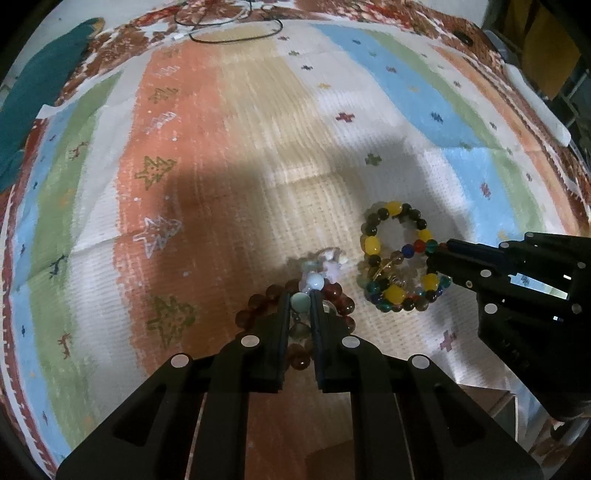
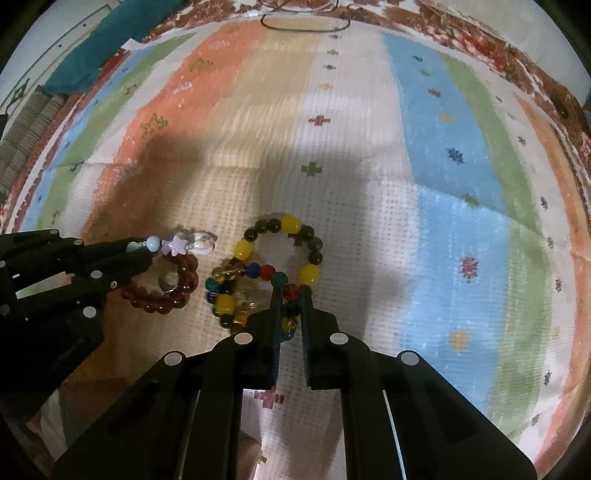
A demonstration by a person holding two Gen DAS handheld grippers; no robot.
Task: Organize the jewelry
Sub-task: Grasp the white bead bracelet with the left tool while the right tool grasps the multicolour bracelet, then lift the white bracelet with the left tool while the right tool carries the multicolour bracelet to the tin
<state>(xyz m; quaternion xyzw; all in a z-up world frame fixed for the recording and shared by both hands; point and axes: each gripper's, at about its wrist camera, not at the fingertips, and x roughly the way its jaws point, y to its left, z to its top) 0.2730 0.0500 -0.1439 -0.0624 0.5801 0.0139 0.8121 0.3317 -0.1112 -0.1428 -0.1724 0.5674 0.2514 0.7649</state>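
No box, tray or dish shows in either view; the jewelry lies directly on the surface (image 2: 369,147), which is covered by a striped cloth (image 1: 229,110) in orange, beige, white, blue and green.

The left gripper (image 1: 300,295) is clenched on a pale beaded strand (image 1: 314,282) with a light round bead and a star bead (image 2: 178,243). This strand lies over a dark red bead bracelet (image 2: 162,291), which rests on the cloth just beneath the gripper's tips.

The right gripper (image 2: 291,291) is pinched onto the multicolored bracelet (image 2: 284,251), a loop of yellow, dark, red, blue and green beads lying just beside the red one. Its near end bunches into a small heap of beads (image 2: 232,295), touching the cloth.

A black cord (image 1: 236,31) lies far off at the cloth's far edge, near a teal fabric (image 1: 40,88).
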